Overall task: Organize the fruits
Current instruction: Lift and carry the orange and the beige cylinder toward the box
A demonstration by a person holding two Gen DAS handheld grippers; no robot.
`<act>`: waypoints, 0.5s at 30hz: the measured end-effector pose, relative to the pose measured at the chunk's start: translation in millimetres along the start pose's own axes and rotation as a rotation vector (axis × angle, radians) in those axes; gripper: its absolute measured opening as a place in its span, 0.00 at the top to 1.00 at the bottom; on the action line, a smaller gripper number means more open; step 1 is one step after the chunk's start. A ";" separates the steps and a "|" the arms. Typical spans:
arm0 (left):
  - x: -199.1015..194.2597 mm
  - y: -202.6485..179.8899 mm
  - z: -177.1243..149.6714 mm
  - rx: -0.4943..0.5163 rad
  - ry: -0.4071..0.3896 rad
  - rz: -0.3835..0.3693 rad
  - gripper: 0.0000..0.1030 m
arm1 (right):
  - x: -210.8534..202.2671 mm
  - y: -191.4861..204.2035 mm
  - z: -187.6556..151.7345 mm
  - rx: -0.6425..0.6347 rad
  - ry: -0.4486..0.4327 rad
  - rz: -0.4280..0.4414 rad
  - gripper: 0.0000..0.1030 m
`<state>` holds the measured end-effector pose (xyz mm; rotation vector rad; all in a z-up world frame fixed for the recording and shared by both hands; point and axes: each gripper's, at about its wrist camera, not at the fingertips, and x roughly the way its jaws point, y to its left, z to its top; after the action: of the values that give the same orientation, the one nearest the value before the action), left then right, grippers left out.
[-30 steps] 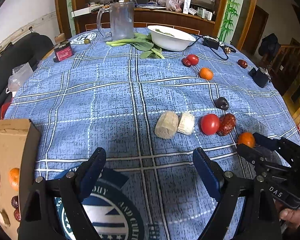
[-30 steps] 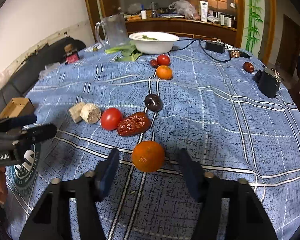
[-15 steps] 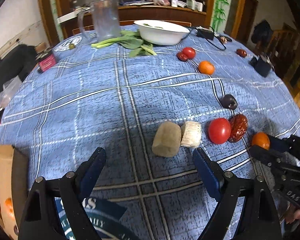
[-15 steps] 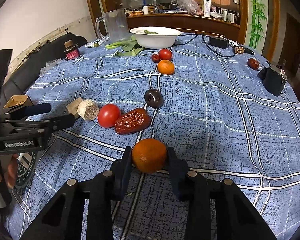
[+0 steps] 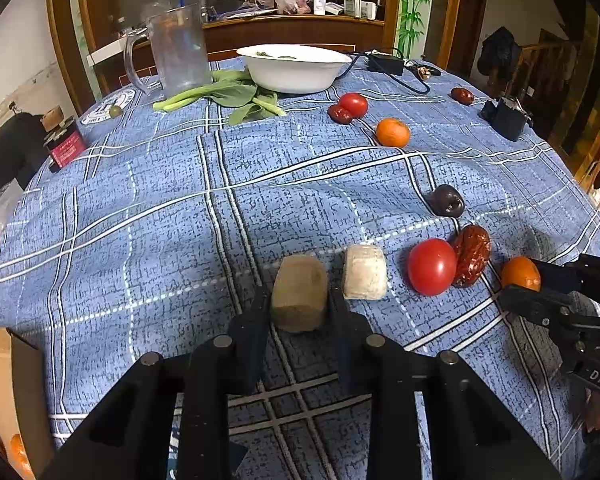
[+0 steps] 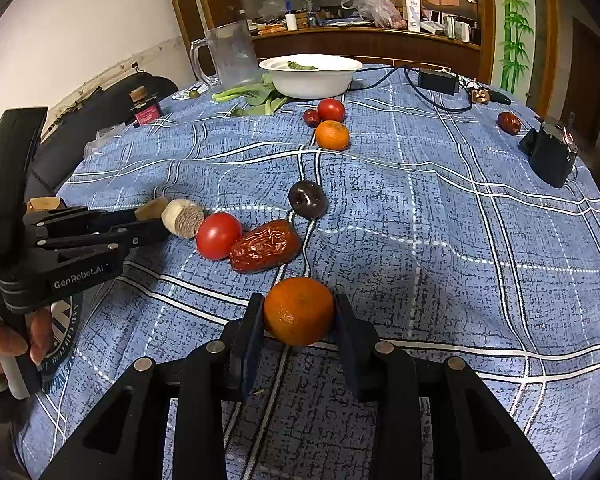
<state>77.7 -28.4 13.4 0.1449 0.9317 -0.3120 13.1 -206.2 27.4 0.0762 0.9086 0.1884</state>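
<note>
A tan cylindrical chunk [image 5: 299,298] is gripped between the pads of the left claw [image 5: 299,312], whose jaws have just been closing onto it; it lies on the blue plaid table [image 5: 148,216] at the near middle of the left wrist view. A paler chunk [image 5: 365,277] is seen just beside it at 3 o'clock, followed along the same line by a red tomato [image 5: 432,266] touching a wrinkled red date [image 5: 471,254]. A small orange [image 6: 299,311] is clamped by the right claw [image 6: 299,320], whose jaws are closed on its sides, at 5 o'clock from the date in the right wrist view. A dark round fruit [image 6: 308,199] is found at 12 o'clock from the date. Farther off, toward 12 o'clock, a second orange [image 6: 332,135], a second tomato [image 6: 331,109] and a white bowl [image 6: 311,76] are set. A cardboard box [image 5: 4,392] is visible at 9 o'clock from the left claw, at the table's edge.
</note>
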 end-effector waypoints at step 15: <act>-64.1 5.3 -33.0 -0.097 -0.046 0.045 0.74 | -31.4 26.7 -11.7 0.010 -0.051 0.049 0.65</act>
<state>18.5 -2.1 45.6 0.0690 0.8951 -0.2271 -18.4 -186.2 48.5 0.1118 0.8573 0.2270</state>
